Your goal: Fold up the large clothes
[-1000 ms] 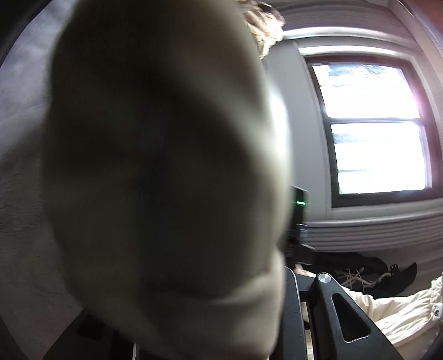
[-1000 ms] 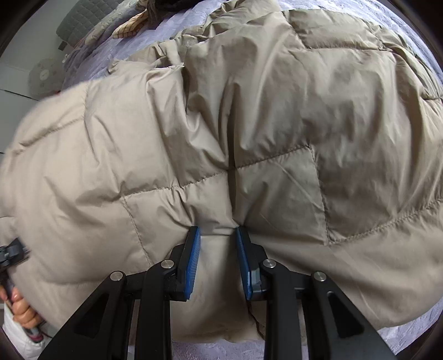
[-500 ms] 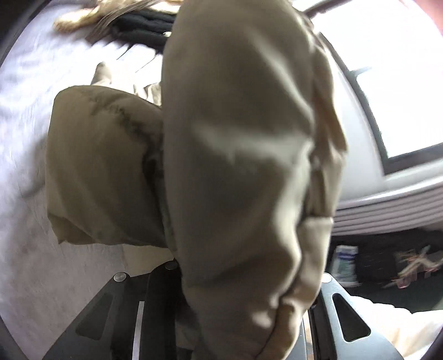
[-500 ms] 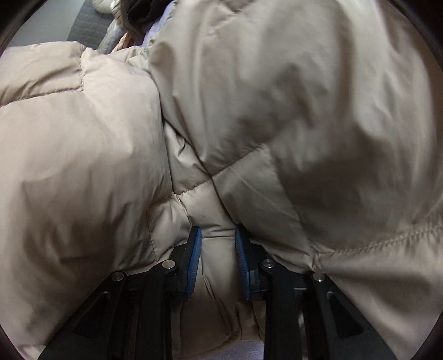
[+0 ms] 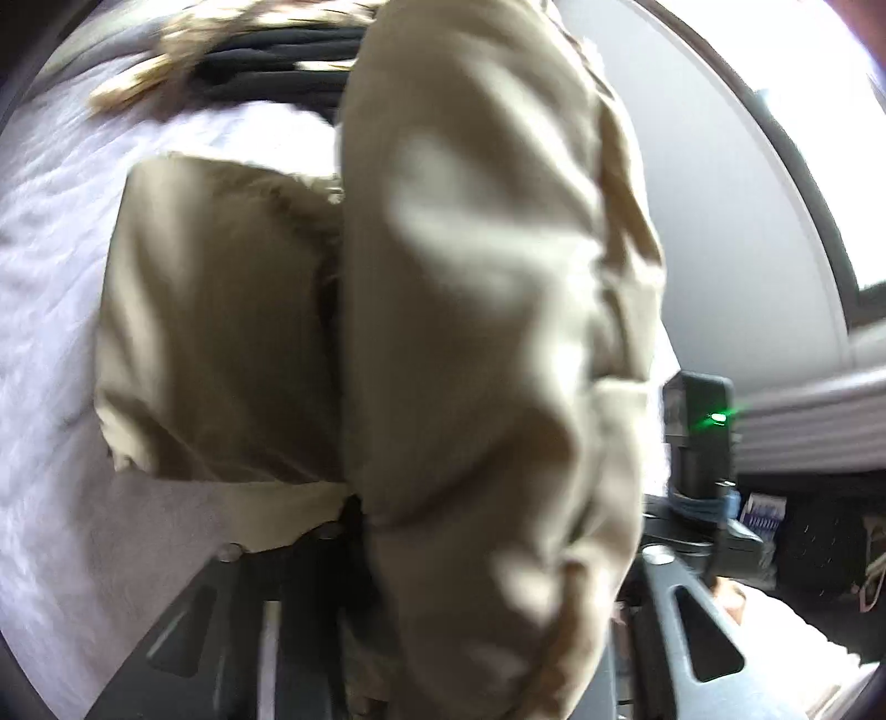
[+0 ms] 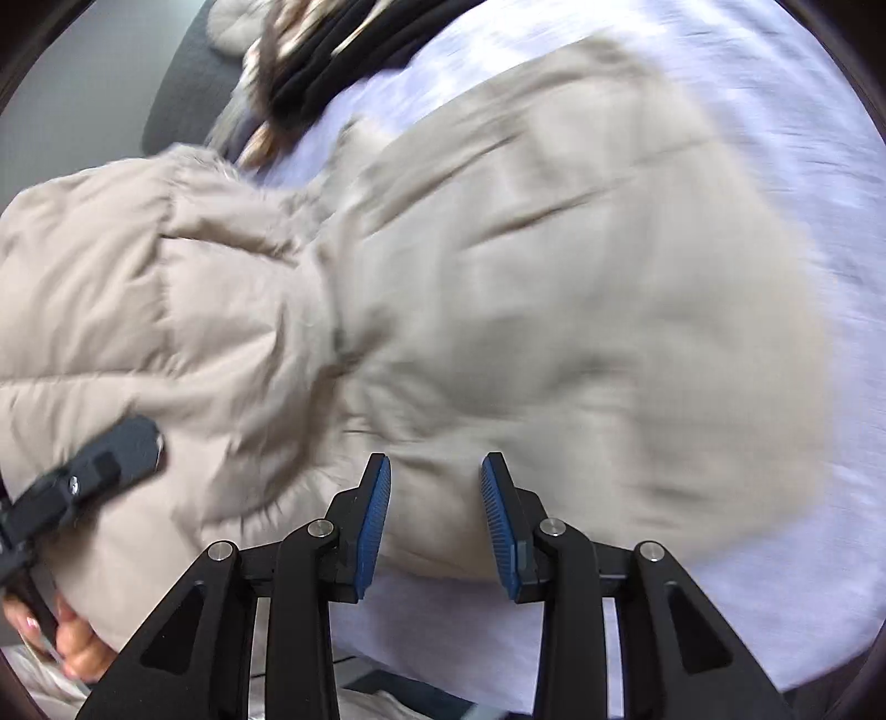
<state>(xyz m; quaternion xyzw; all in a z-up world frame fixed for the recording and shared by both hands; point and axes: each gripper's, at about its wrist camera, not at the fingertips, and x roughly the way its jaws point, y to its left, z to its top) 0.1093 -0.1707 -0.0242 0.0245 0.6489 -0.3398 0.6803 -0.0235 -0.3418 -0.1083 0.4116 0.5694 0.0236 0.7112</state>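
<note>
a beige quilted puffer jacket (image 6: 498, 310) lies heaped on a pale lilac bed cover (image 6: 775, 138), one padded part folded over another, with a fur-like trim showing along the fold. in the right wrist view the right tongs (image 6: 434, 515) stand partly apart above the near hem of the jacket, their blue ribbed pads (image 6: 374, 520) on either side of the cloth's edge with a clear gap to the fabric; the jaws have just been opening and the pads press on nothing. at the lower left of that view the left tongs' black body (image 6: 83, 476) crosses the jacket, and a hand (image 6: 72, 642) with painted nails grips its handle. in the left wrist view a thick roll of the same jacket (image 5: 470, 360) fills the middle of the frame and hides the left tongs (image 5: 443, 609) almost wholly; only their black arms show at the bottom. their jaws have just been opening, and the cloth hangs between them, but whether the pads clamp it cannot be told through the blur. to the right a black camera unit (image 5: 700, 437) with a green light stands beside the roll. dark clothing with a tan fringe (image 6: 332, 50) lies at the far end of the bed.
</note>
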